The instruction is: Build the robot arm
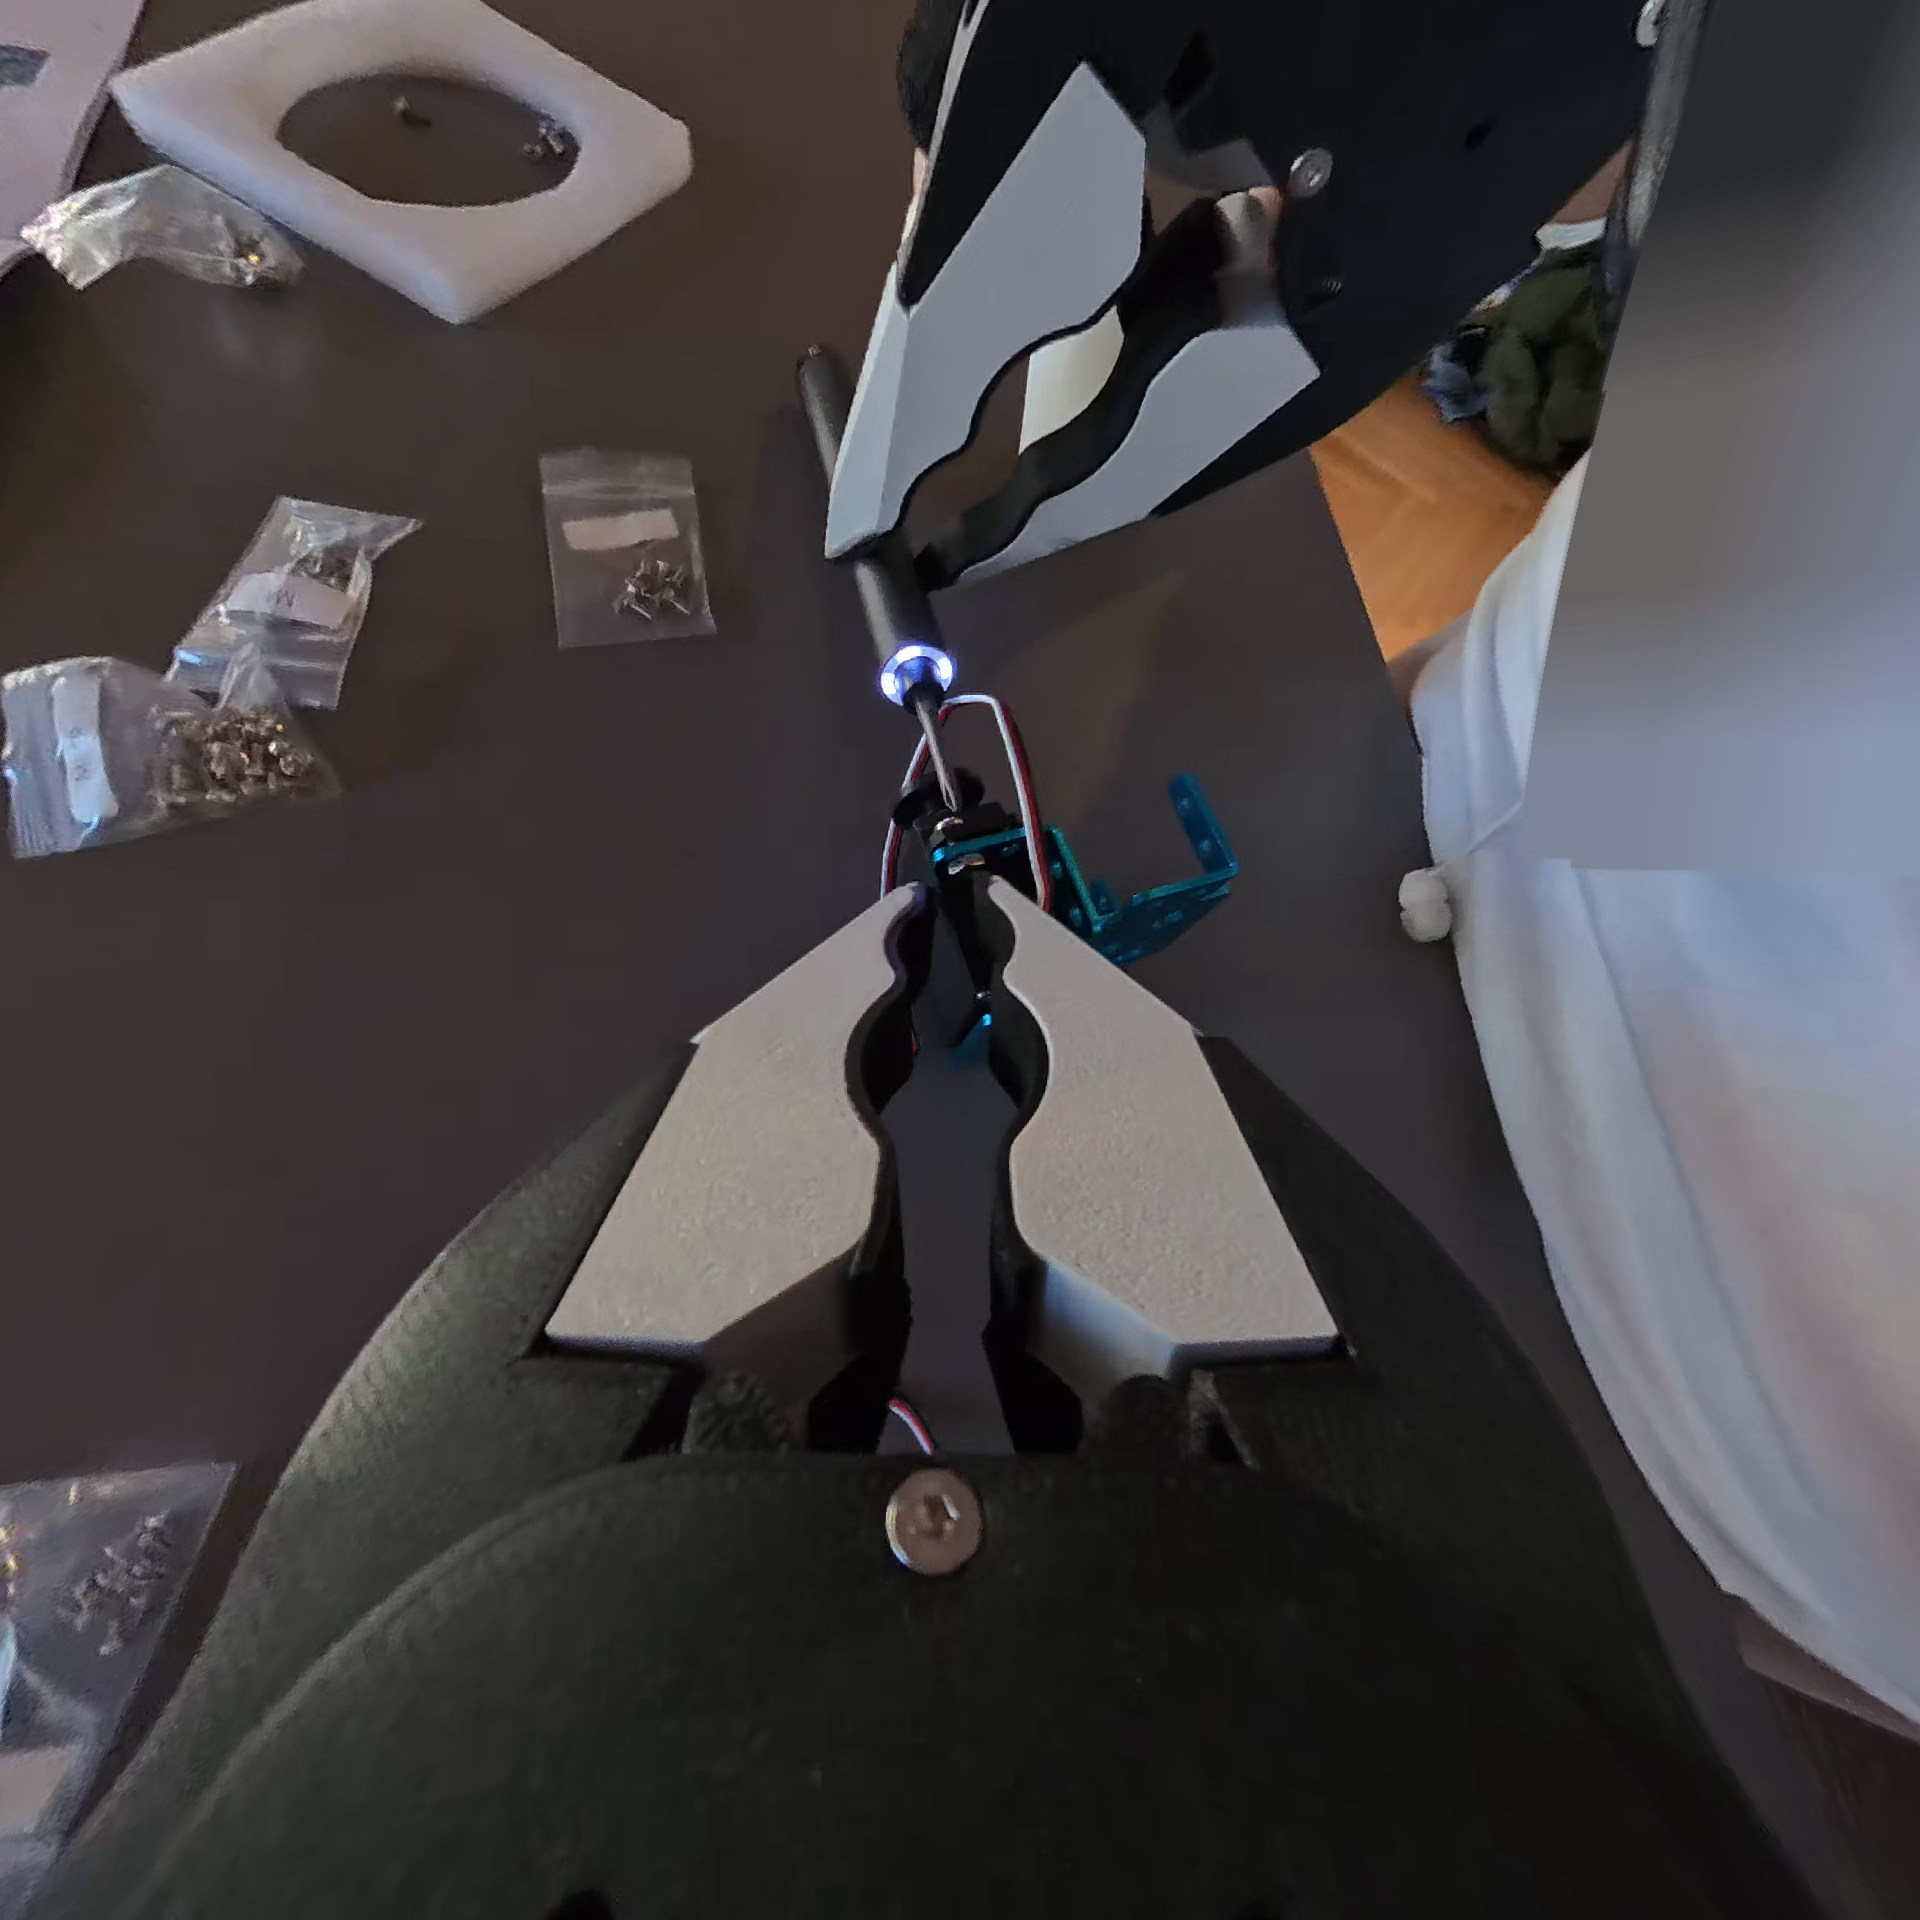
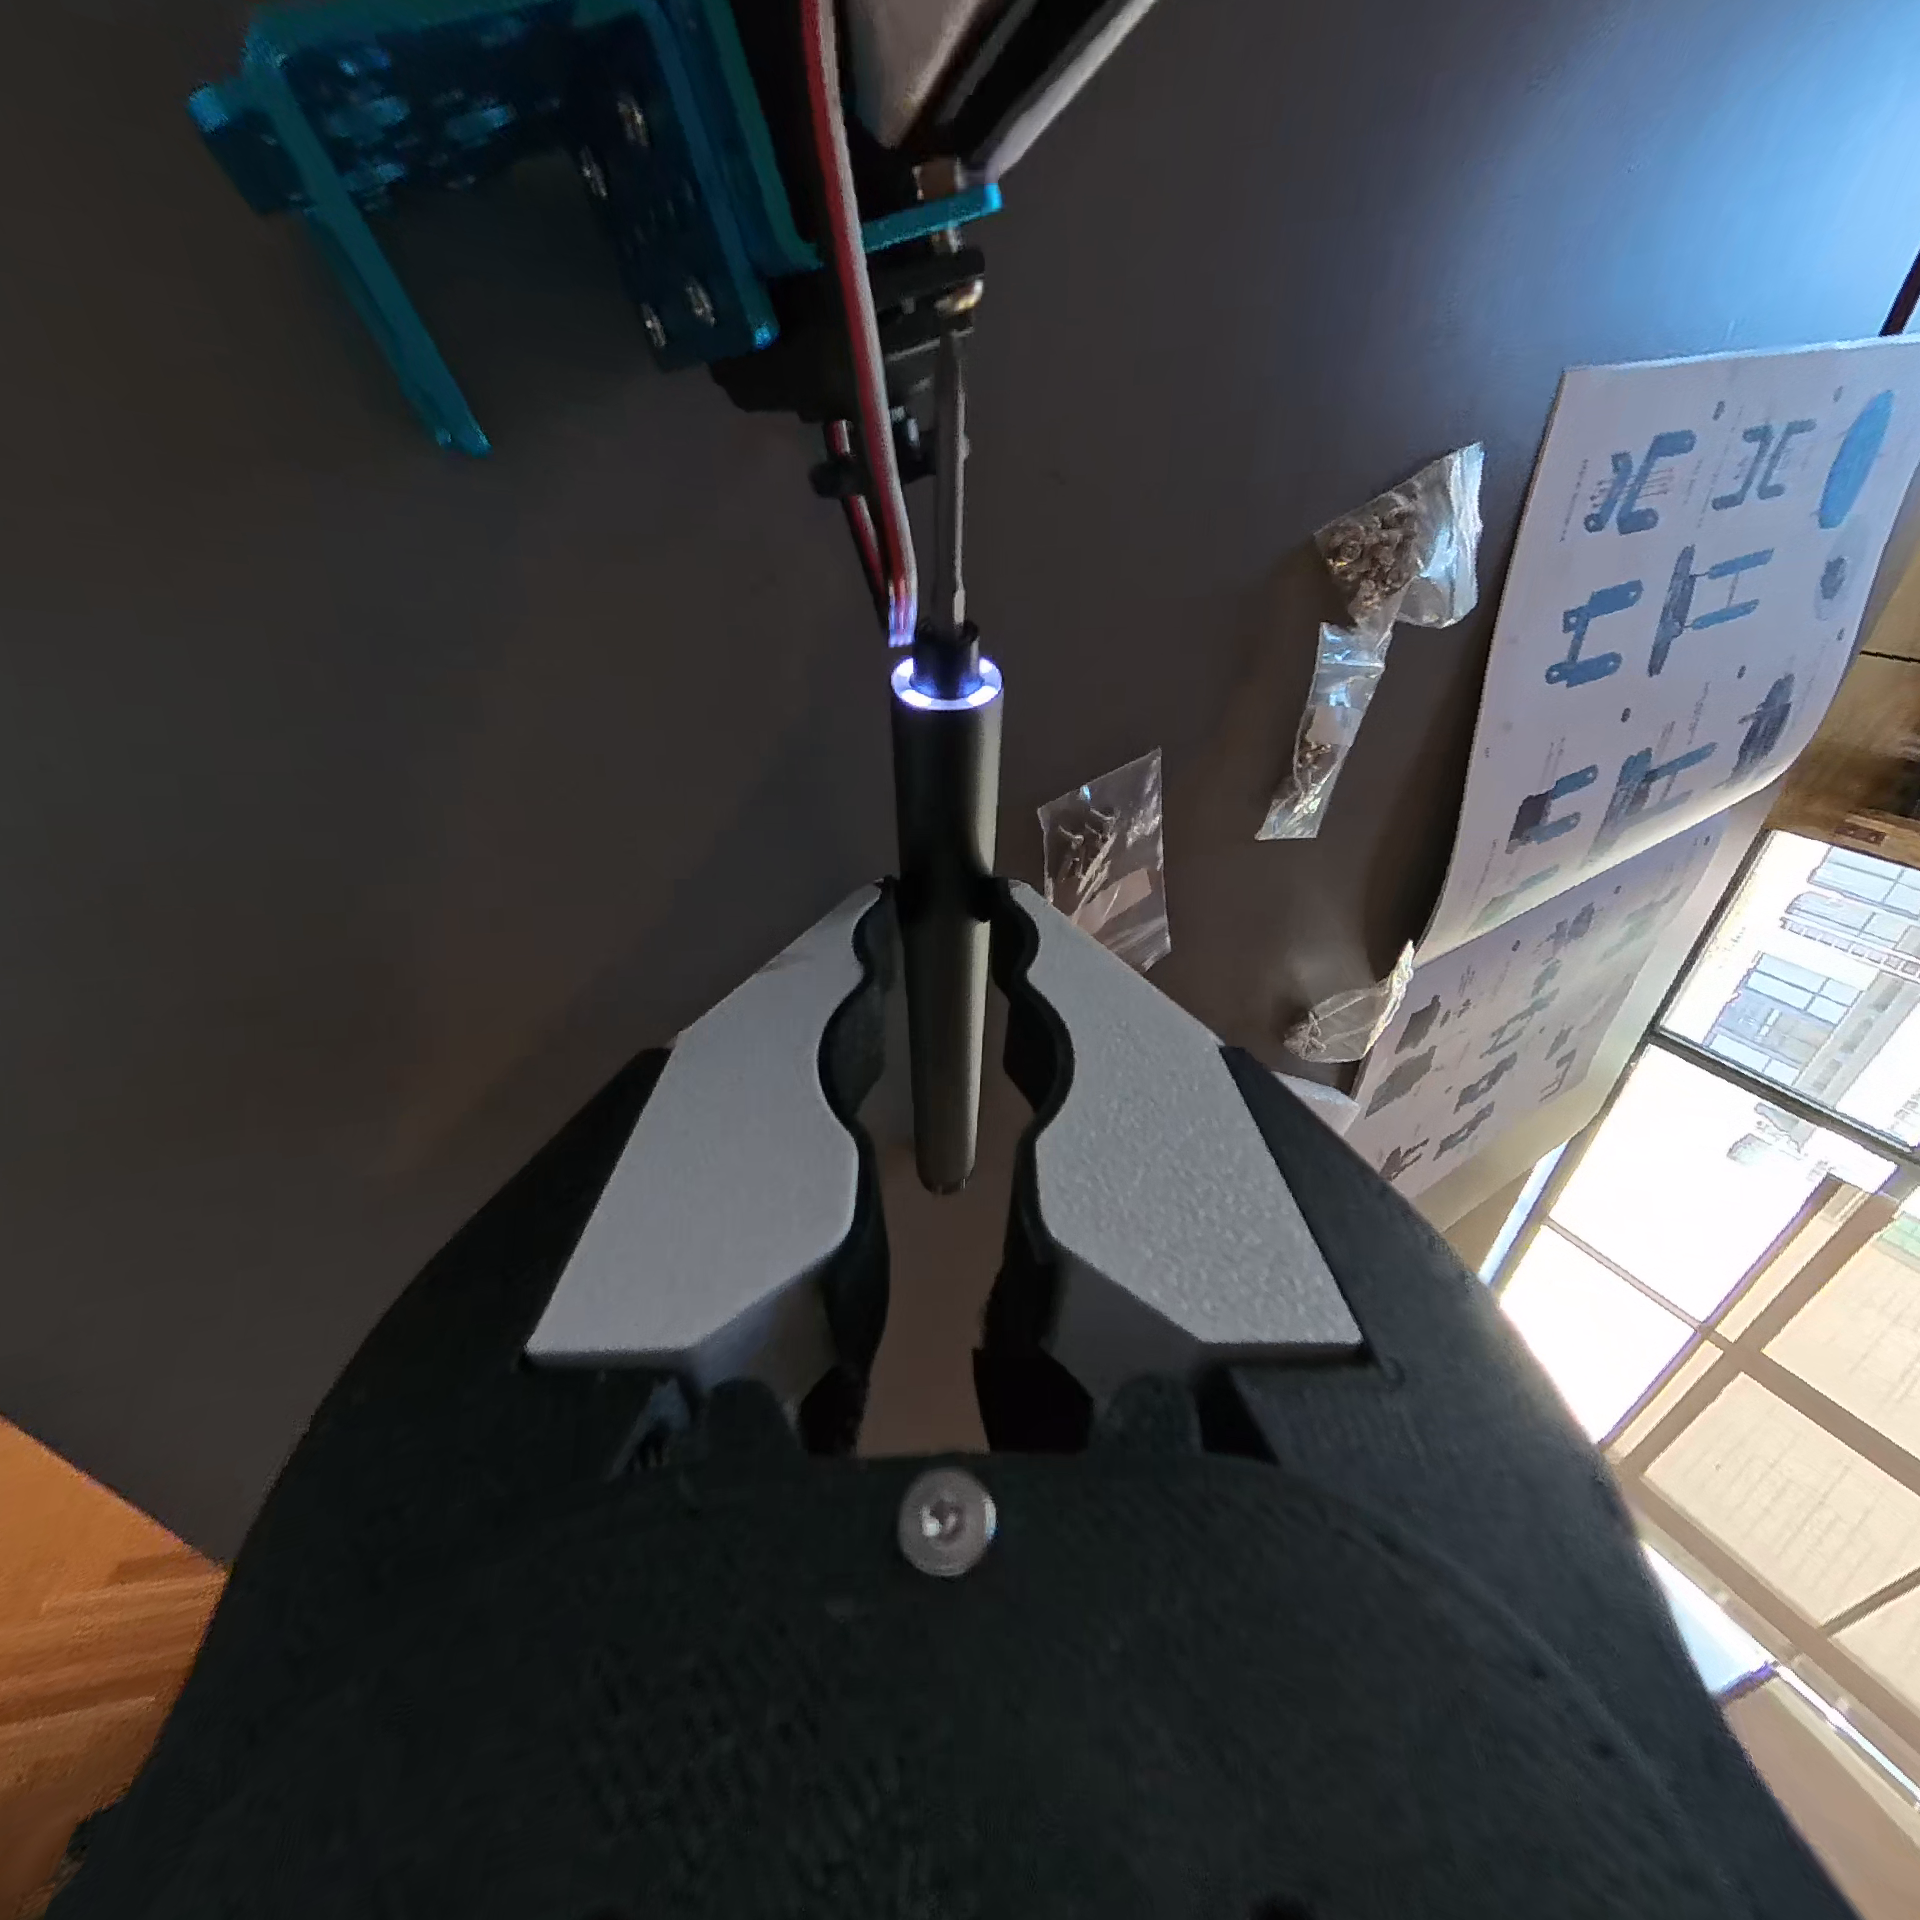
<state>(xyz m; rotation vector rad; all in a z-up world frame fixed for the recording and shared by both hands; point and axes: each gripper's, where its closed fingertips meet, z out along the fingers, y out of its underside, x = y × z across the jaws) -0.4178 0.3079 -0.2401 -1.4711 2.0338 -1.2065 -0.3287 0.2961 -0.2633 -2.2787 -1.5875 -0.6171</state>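
My left gripper (image 1: 954,896) is shut on a small black servo block (image 1: 961,935) with red, white and black wires, bolted to a blue metal bracket (image 1: 1132,883), held just above the dark table. My right gripper (image 2: 940,896) is shut on a slim black electric screwdriver (image 2: 943,831) with a lit white ring at its nose. The driver's bit (image 2: 948,436) meets a screw on the servo block (image 2: 914,301) beside the blue bracket (image 2: 499,208). In the left wrist view the right gripper (image 1: 894,540) comes in from above with the screwdriver (image 1: 896,613).
Several clear bags of screws (image 1: 629,551) lie on the dark table (image 1: 520,987) to the left, with a white foam frame (image 1: 416,156) behind. A person in white (image 1: 1662,1143) stands at the right. Printed instruction sheets (image 2: 1704,644) and more bags (image 2: 1392,561) show in the right wrist view. About 10 cm separates my left fingertips from my right.
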